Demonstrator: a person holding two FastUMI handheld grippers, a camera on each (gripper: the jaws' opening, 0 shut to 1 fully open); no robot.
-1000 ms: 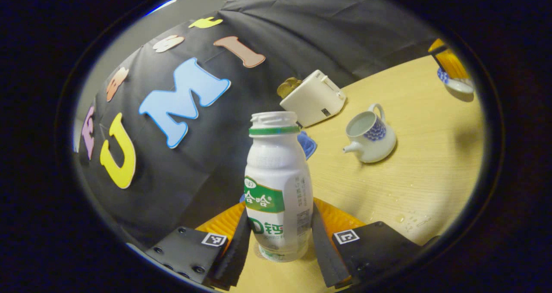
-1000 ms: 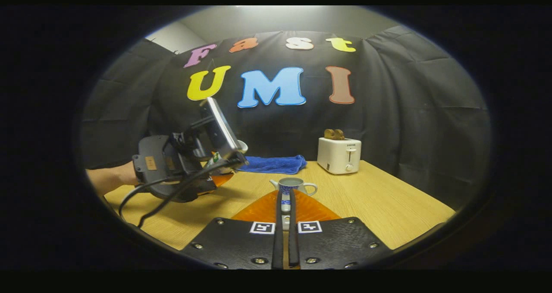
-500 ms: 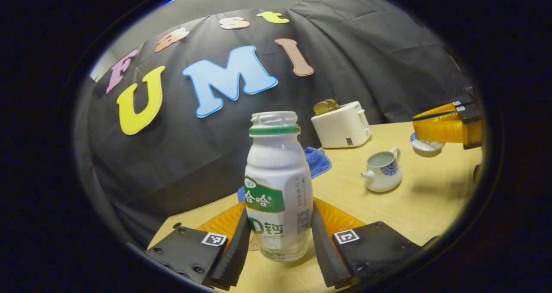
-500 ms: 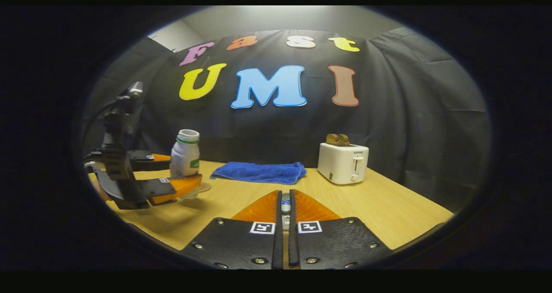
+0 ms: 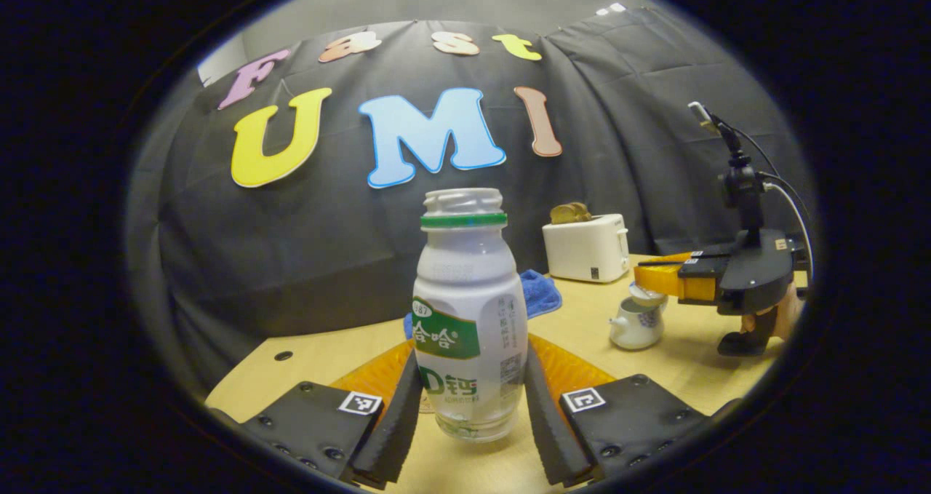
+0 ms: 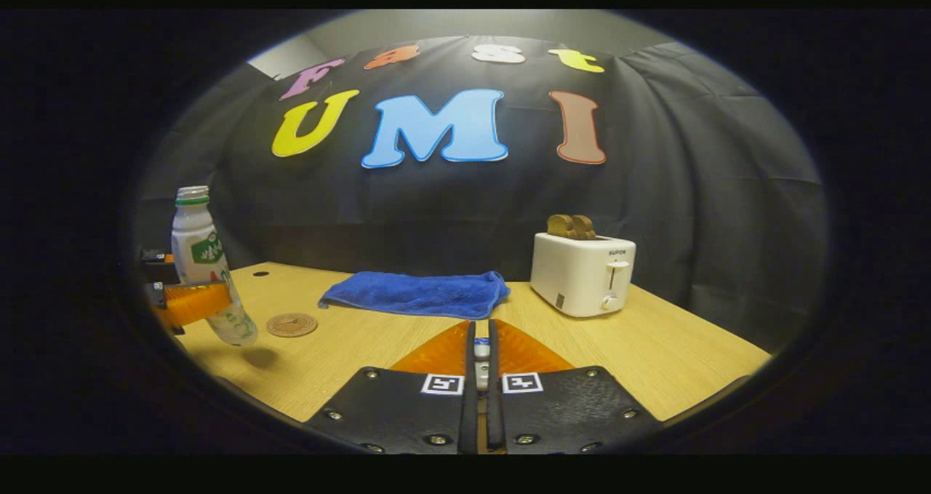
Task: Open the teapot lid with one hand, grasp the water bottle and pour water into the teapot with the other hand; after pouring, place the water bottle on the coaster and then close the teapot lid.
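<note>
An uncapped white water bottle (image 5: pixel 469 312) with a green label stands between the fingers of my left gripper (image 5: pixel 471 367), which is shut on it. In the right gripper view the bottle (image 6: pixel 204 276) hangs slightly tilted just above the table, left of the round brown coaster (image 6: pixel 291 324). The white and blue teapot (image 5: pixel 636 324) stands at the right of the left gripper view. Its lid (image 5: pixel 647 295) sits just above the teapot's mouth, with my right gripper (image 5: pixel 658 274) shut on its knob. That knob (image 6: pixel 481 348) shows between the near-closed fingers of the right gripper (image 6: pixel 480 328).
A white toaster (image 6: pixel 582 272) with toast in it stands at the back right of the wooden table (image 6: pixel 654 363). A blue towel (image 6: pixel 414 294) lies along the back edge. A hand (image 5: pixel 782 319) holds the right gripper.
My left gripper has swung the bottle upright and carried it away from the teapot, to the coaster's side. My right gripper has brought the lid back over the teapot.
</note>
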